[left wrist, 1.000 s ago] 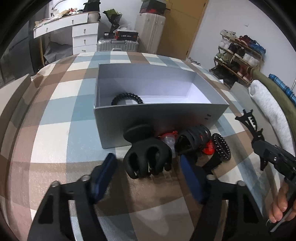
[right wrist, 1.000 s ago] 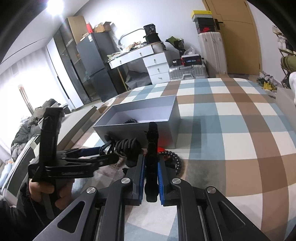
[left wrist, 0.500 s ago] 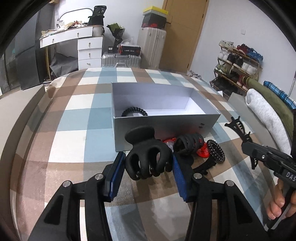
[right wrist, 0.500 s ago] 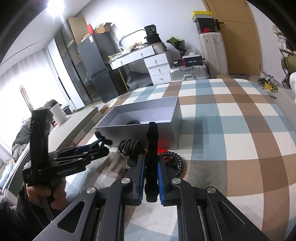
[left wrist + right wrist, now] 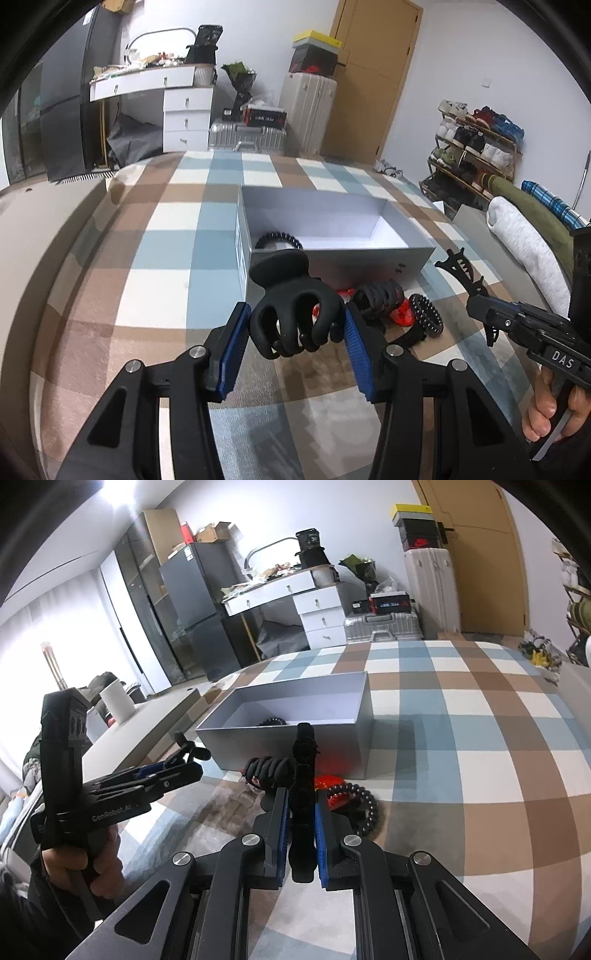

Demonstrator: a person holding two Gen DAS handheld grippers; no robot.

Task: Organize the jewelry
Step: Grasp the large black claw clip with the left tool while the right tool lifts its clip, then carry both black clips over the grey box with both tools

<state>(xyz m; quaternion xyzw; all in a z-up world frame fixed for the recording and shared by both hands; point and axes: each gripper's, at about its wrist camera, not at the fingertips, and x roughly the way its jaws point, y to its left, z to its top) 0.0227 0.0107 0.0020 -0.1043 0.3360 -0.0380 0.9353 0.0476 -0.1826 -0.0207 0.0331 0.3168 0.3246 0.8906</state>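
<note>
My left gripper (image 5: pixel 295 334) is shut on a big black claw hair clip (image 5: pixel 293 312) and holds it above the checked cloth, just in front of the open grey box (image 5: pixel 417 256). A black beaded bracelet (image 5: pixel 277 239) lies inside the box. My right gripper (image 5: pixel 300 829) is shut on a slim black hair clip (image 5: pixel 303 775), which also shows in the left wrist view (image 5: pixel 461 267), right of the box. On the cloth before the box lie a black spiral hair tie (image 5: pixel 380 295), a red piece (image 5: pixel 400 314) and a black bead bracelet (image 5: pixel 426 314).
The checked cloth (image 5: pixel 166 258) covers a round table whose edge curves at the left. A white desk with drawers (image 5: pixel 181 107), suitcases (image 5: pixel 308 110) and a shoe rack (image 5: pixel 476 147) stand beyond. A sofa back with rolled fabrics (image 5: pixel 528 240) is at the right.
My left gripper closed on the big black claw clip and lifted it off the cloth, pulling back a little. The right gripper kept its hold on the slim clip and barely moved.
</note>
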